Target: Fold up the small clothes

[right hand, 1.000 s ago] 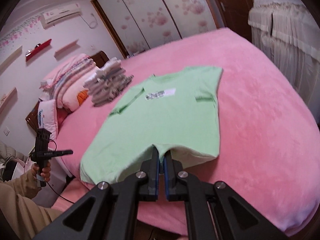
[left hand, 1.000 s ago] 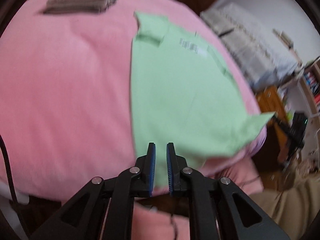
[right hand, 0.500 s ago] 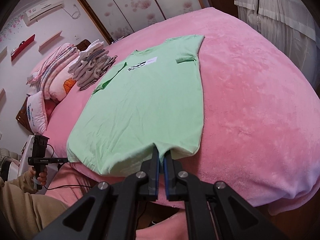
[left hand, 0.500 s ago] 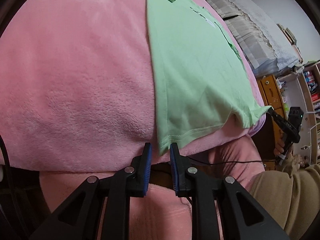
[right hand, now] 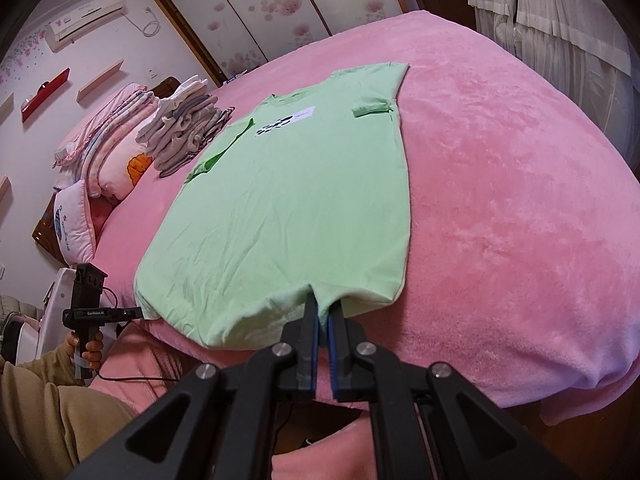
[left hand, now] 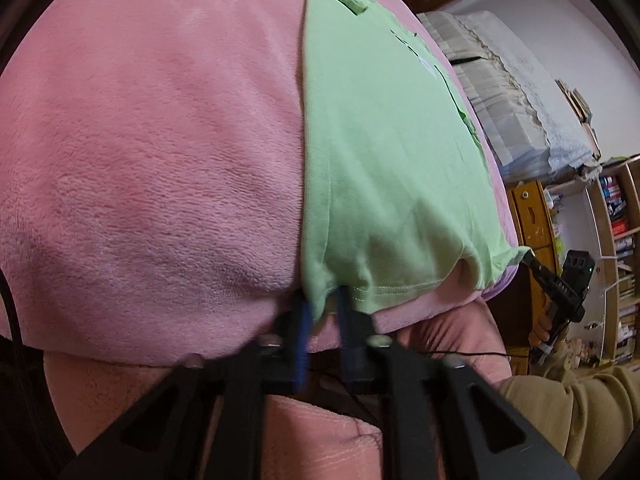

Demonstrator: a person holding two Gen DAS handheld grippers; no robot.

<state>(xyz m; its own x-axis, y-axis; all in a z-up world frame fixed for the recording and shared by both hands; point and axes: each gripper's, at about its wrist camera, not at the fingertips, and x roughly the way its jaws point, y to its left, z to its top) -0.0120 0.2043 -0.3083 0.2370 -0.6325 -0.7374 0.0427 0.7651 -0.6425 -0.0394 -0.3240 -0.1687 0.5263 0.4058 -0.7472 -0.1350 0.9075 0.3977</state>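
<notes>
Lowered, both blurred left tool point(left hand: 323, 304) and right tool point(right hand: 323, 312) pinch shirt point(right hand: 288, 208) hem.

Left gripper point(left hand: 322, 300) fingers just closed on cloth, right gripper point(right hand: 323, 308) clamped

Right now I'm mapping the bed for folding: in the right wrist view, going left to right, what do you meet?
Left gripper → pillows → pile of folded clothes → green T-shirt → bare pink blanket.

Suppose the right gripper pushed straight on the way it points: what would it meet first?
The green T-shirt: the right gripper already pinches its hem, so it would probably plough into the shirt and the pink blanket beneath.
</notes>
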